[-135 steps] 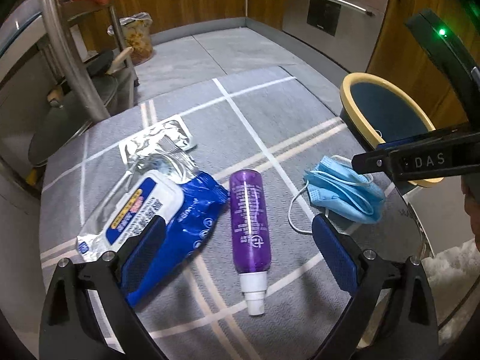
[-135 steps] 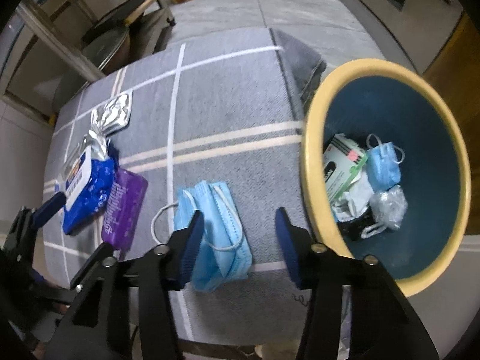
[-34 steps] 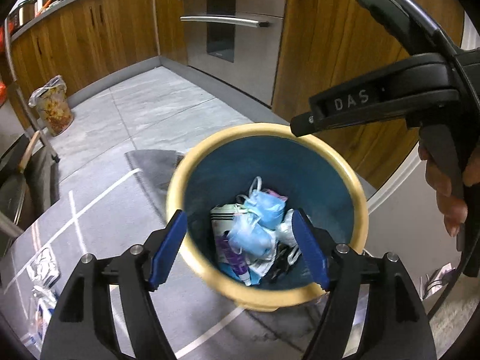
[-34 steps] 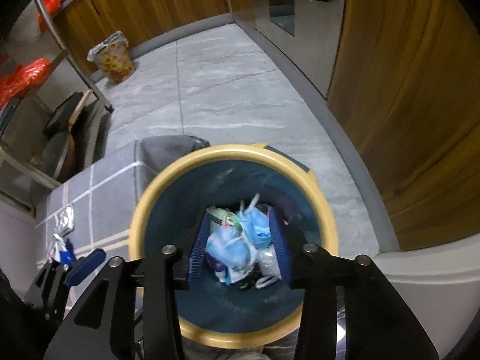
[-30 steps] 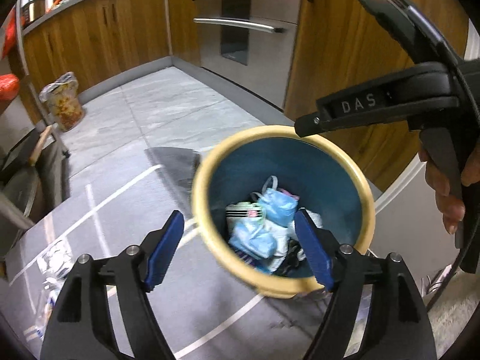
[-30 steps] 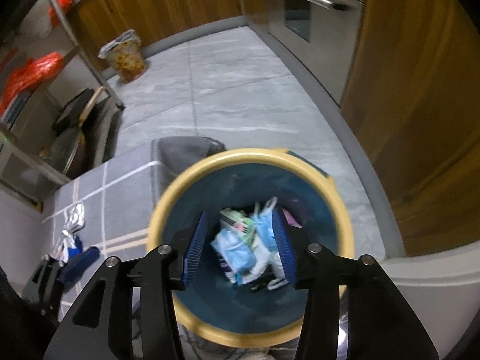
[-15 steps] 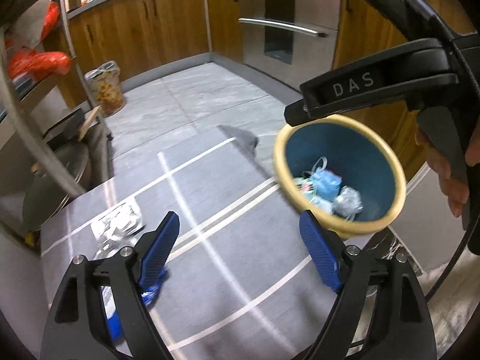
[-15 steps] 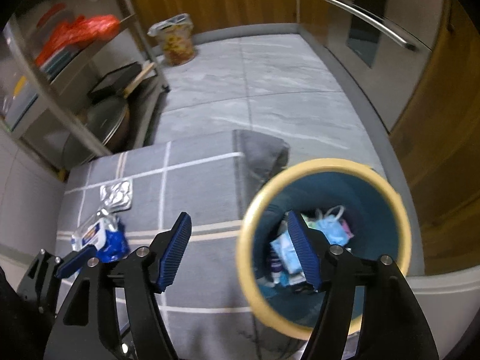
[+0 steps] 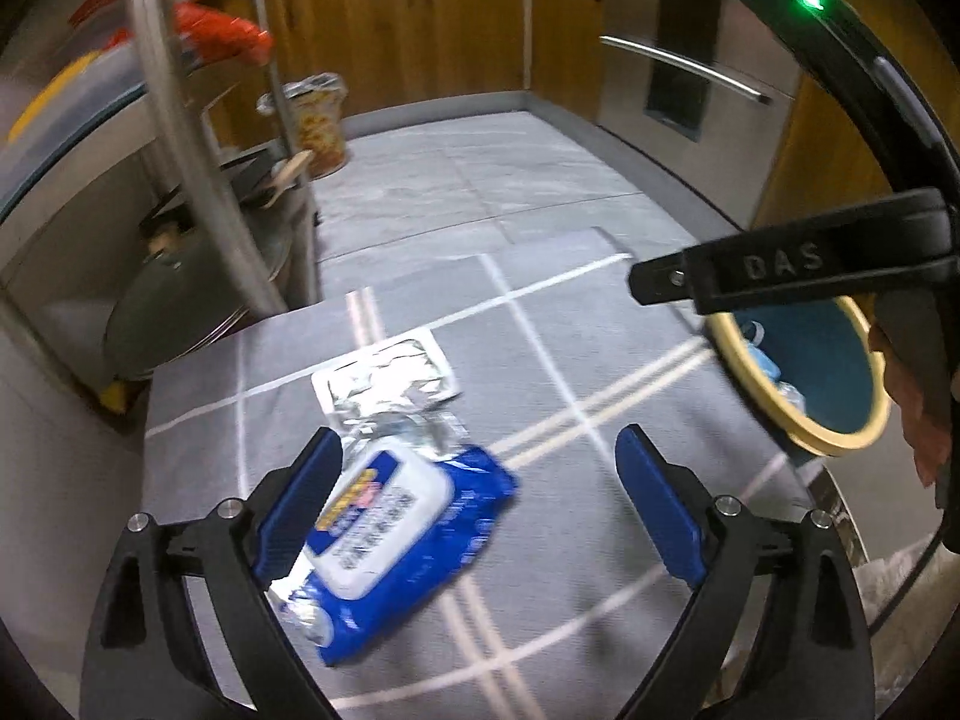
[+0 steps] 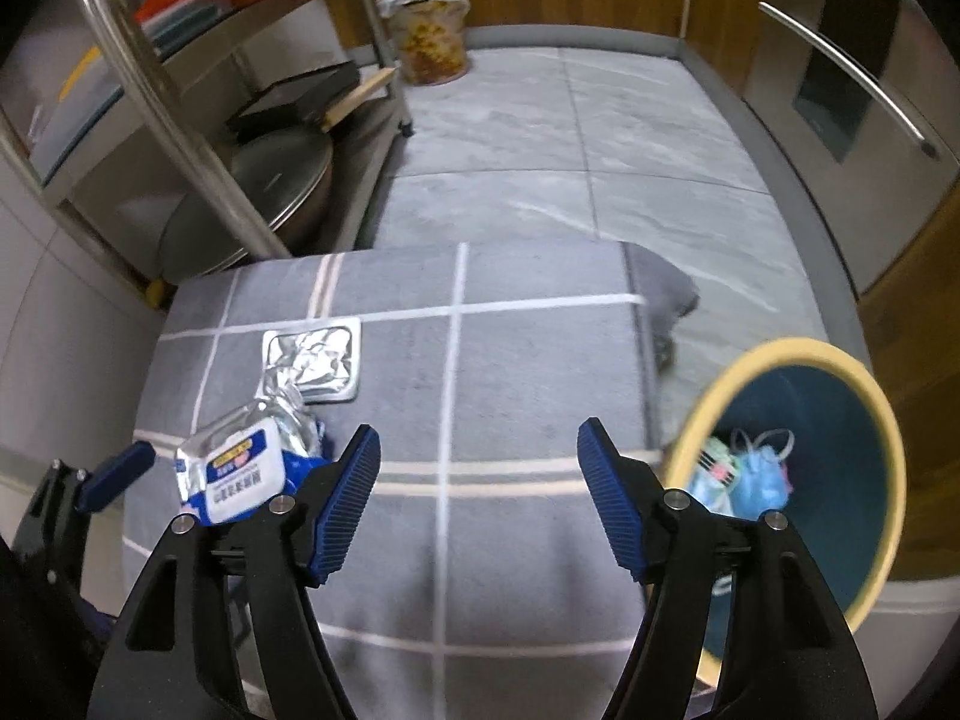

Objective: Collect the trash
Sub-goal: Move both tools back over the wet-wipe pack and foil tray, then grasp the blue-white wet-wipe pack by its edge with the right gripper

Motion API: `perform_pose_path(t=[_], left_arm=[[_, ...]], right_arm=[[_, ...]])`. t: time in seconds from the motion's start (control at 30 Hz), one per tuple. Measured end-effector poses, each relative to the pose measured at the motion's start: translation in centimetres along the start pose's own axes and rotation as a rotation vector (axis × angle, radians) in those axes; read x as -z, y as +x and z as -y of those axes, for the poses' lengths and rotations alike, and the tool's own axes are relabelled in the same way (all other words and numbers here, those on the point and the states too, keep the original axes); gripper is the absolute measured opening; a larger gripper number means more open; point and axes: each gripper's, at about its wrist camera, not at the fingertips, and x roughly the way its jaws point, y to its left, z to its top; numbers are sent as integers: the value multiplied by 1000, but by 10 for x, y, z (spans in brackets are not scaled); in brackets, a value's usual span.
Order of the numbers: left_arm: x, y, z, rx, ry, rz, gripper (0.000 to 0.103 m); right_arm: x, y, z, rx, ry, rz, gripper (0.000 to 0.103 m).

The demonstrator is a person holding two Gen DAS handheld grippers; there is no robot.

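A blue wipes pack [image 9: 390, 528] with a white lid lies on the grey lined tablecloth [image 9: 540, 360], and a crumpled silver foil pouch [image 9: 390, 372] touches its far end. My left gripper [image 9: 474, 480] hovers over the pack with its jaws opening. The pack sits below the left pad, and neither pad presses on it. My right gripper [image 10: 480, 462] is open over bare cloth, with the wipes pack [image 10: 246, 474] and the foil pouch [image 10: 315, 366] to its left. The yellow-rimmed blue bin [image 10: 780, 348] stands off the table's right end and holds blue masks [image 10: 750, 480] and other trash.
A metal rack [image 10: 198, 138] with pans and an orange bag stands beyond the table's far left corner. On the tiled floor at the back is a bag of food [image 10: 429, 30]. Wooden cabinets and a steel appliance [image 10: 840, 72] line the far and right sides.
Both grippers swung left, from above the bin to over the table. The bin slid to the right edge of both views, the wipes pack and foil pouch came in, and both jaws spread wider.
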Motion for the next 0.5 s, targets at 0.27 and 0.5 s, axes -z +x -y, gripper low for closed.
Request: perform_pose_path(t=[0.27, 0.5], left_arm=[[1, 9, -49, -85, -60, -11, 93], [-3, 14, -102, -131, -245, -9, 93]], right_arm=[[-18, 30, -14, -13, -1, -34, 70], [-15, 63, -43, -96, -76, -93, 69]])
